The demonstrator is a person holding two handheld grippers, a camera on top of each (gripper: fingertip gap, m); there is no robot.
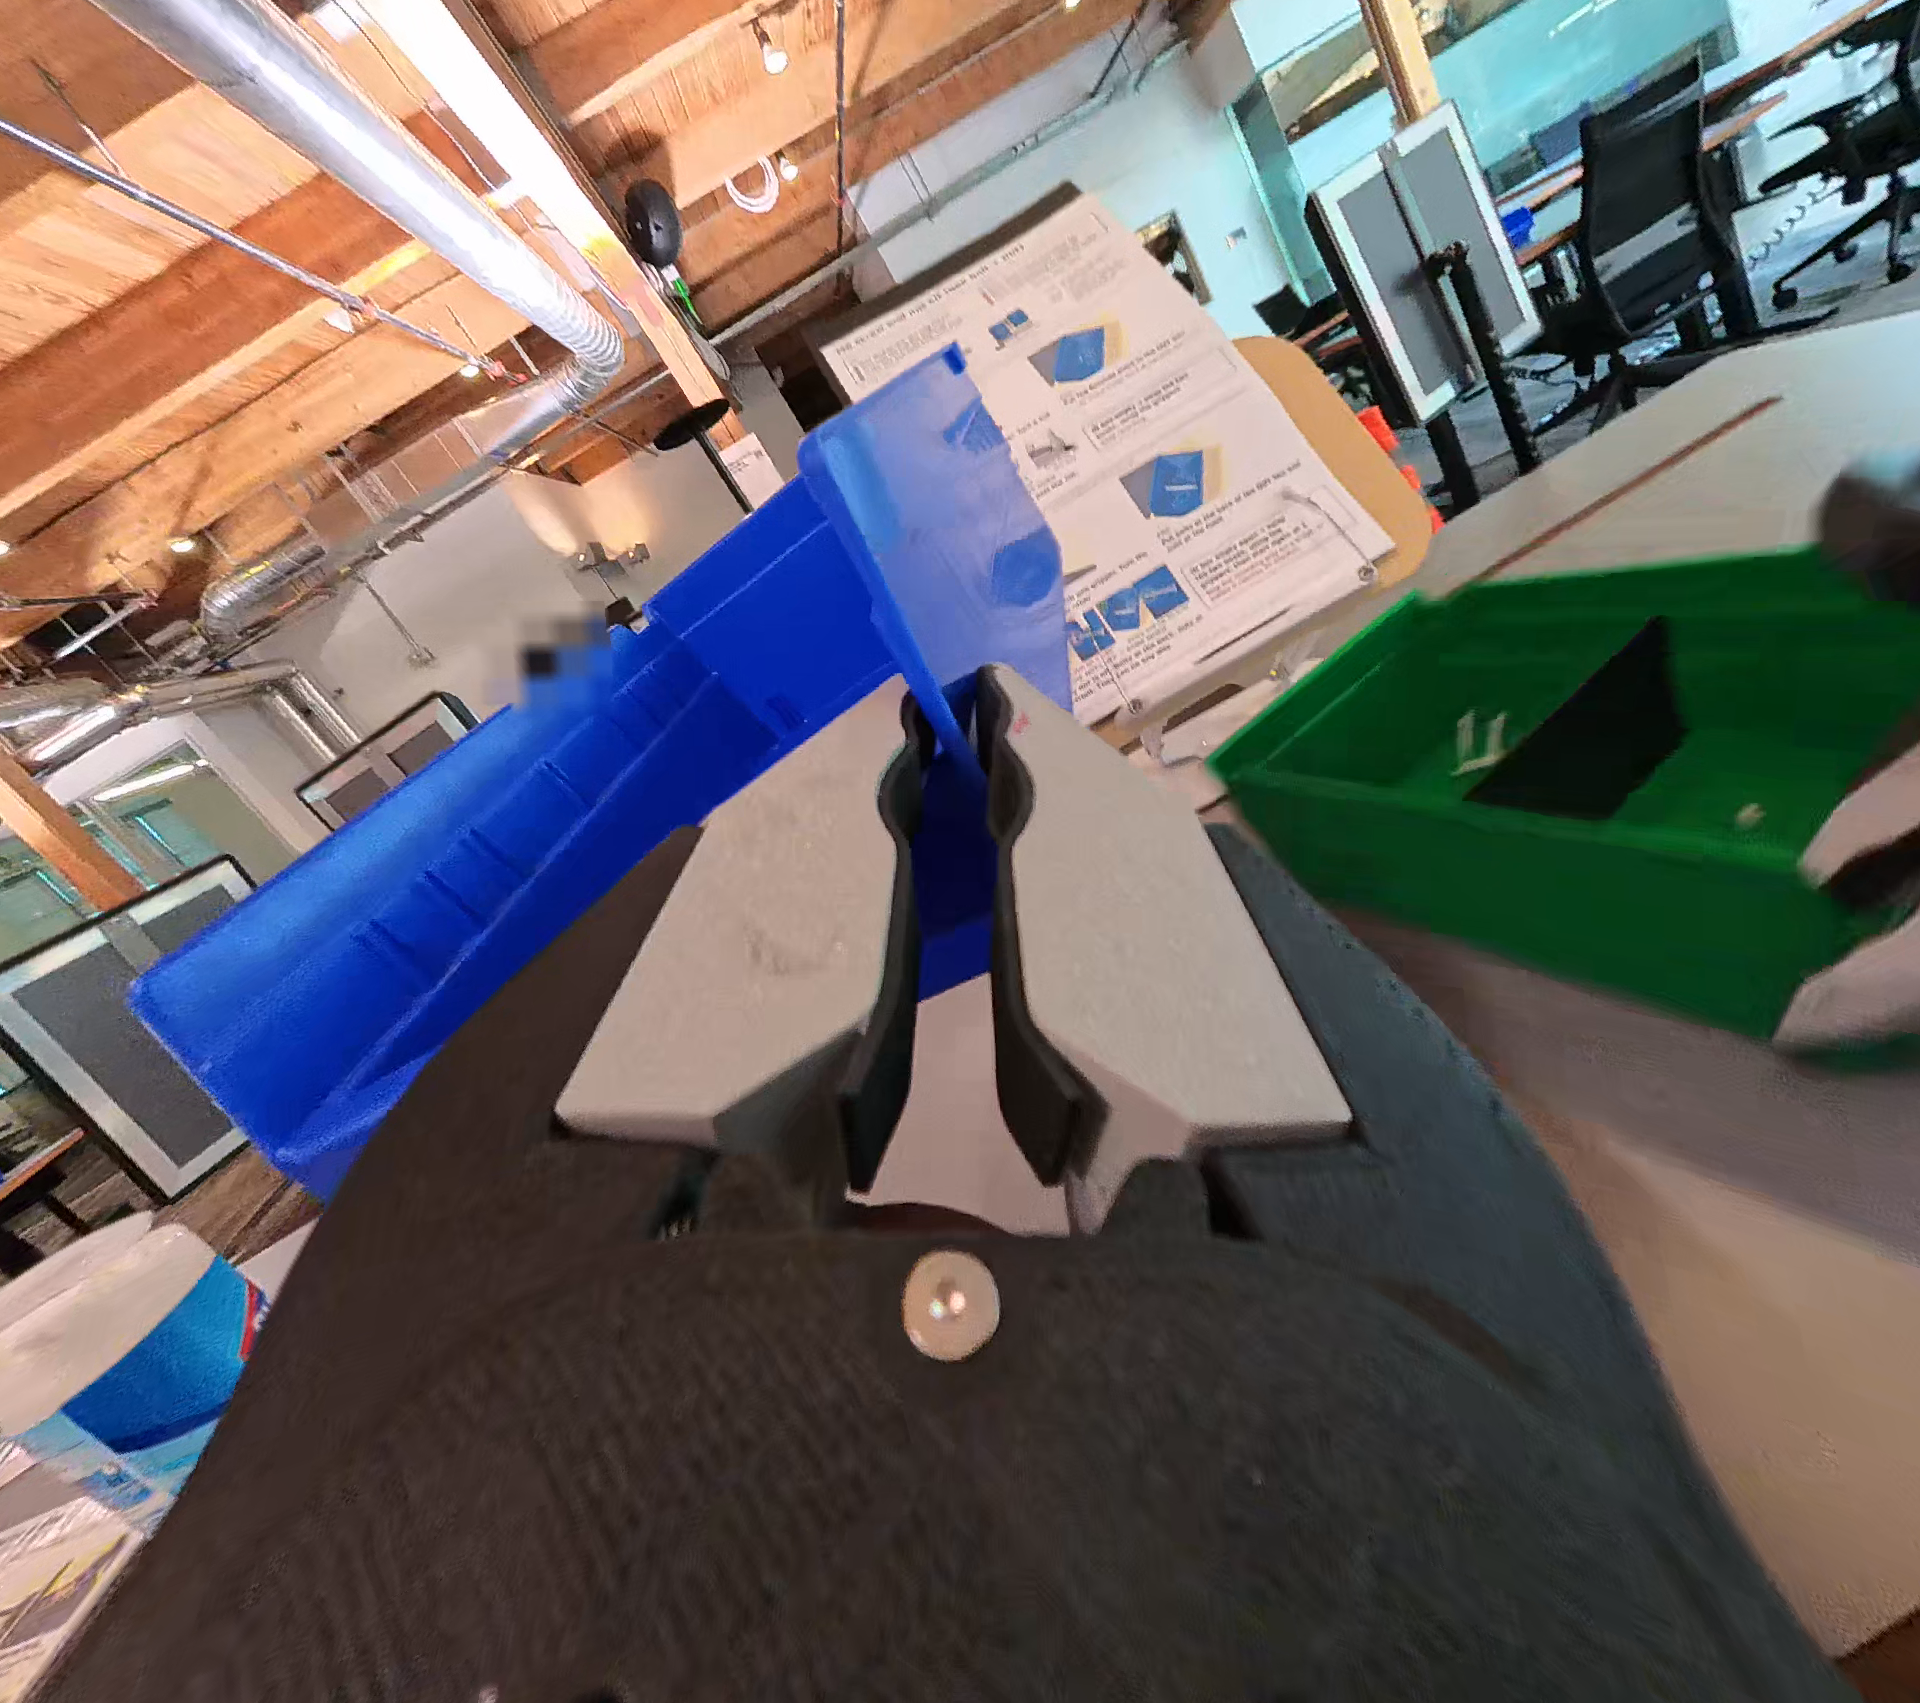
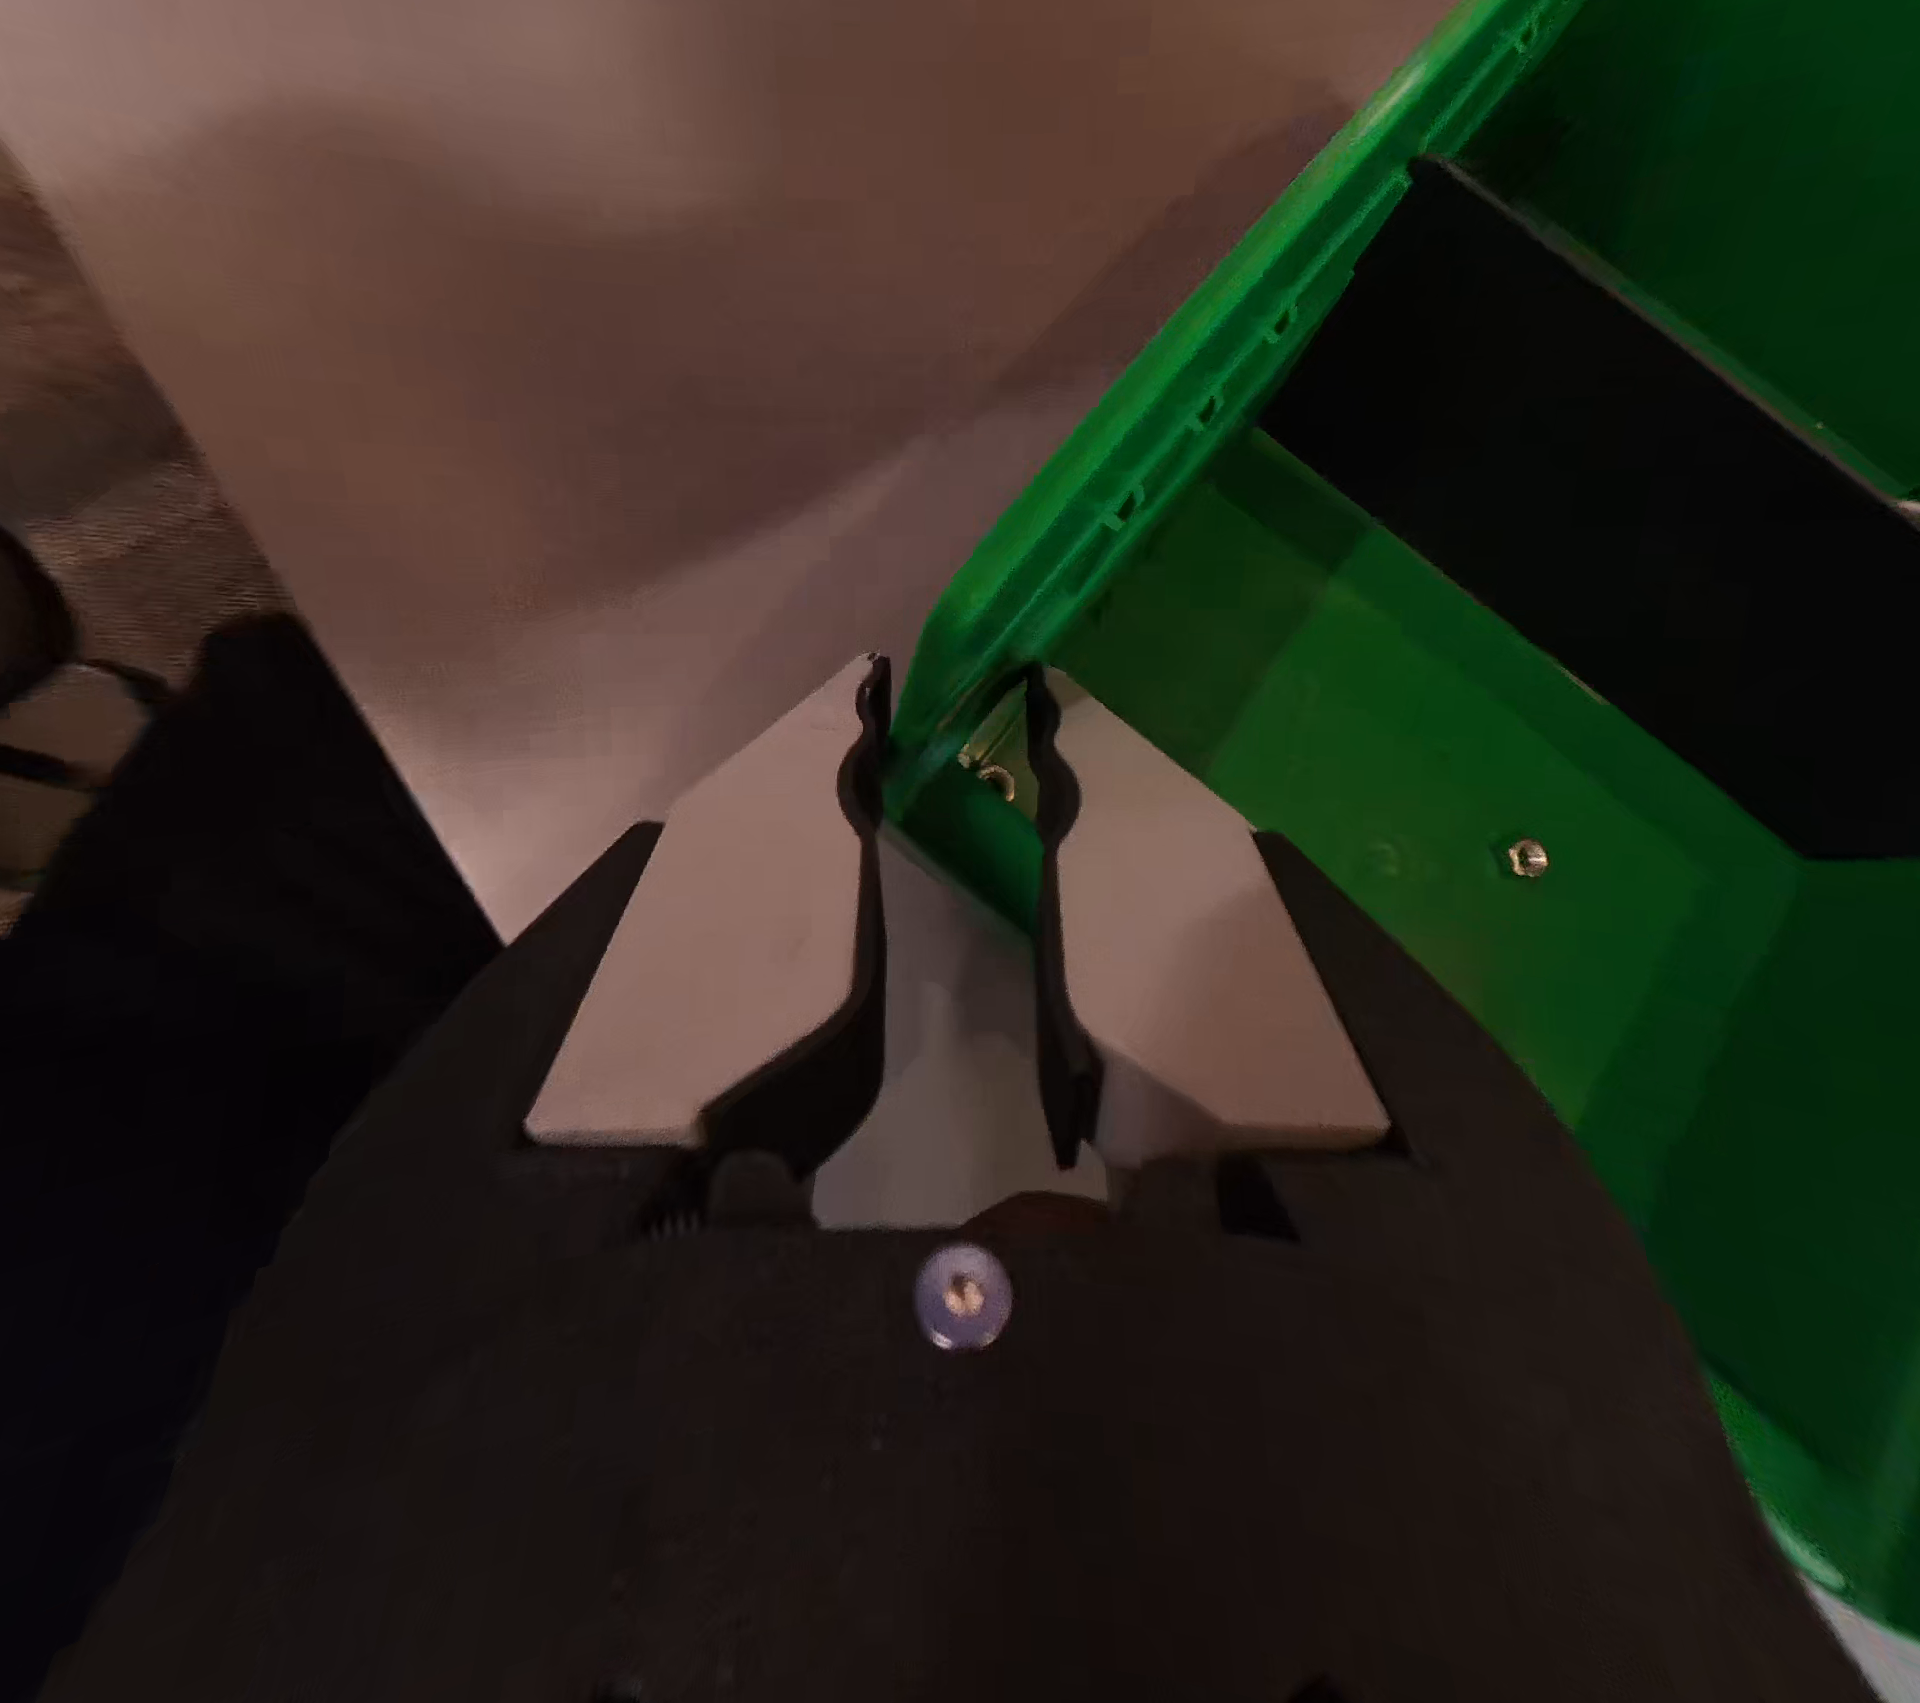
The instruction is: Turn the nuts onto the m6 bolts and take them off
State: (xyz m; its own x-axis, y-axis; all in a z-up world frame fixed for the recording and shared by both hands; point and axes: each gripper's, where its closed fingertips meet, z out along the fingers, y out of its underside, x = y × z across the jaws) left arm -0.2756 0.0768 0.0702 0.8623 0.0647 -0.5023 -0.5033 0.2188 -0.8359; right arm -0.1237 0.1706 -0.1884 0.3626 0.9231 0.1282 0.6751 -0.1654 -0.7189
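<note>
My left gripper [image 1: 948, 708] is shut on the end wall of a blue bin [image 1: 623, 770] and holds it lifted and tilted in the air. A green bin [image 1: 1558, 905] with a black divider [image 1: 1590, 739] sits to the right, with pale bolts [image 1: 1475, 739] inside. My right gripper [image 2: 956, 687] straddles the green bin's [image 2: 1351, 718] corner wall, one finger outside and one inside, closed on it. A small nut [image 2: 995, 778] lies between the fingers in the corner. Another nut [image 2: 1527, 858] lies on the bin floor before the divider [image 2: 1610, 458].
An instruction sheet [image 1: 1143, 427] stands on a board behind the bins. The pale table [image 1: 1662, 469] stretches to the right, with office chairs [image 1: 1662, 219] beyond. A white and blue container [image 1: 135, 1341] is at the lower left. The right gripper [image 1: 1860, 832] shows blurred at the green bin's right end. Left tips to right tips: about 30 cm.
</note>
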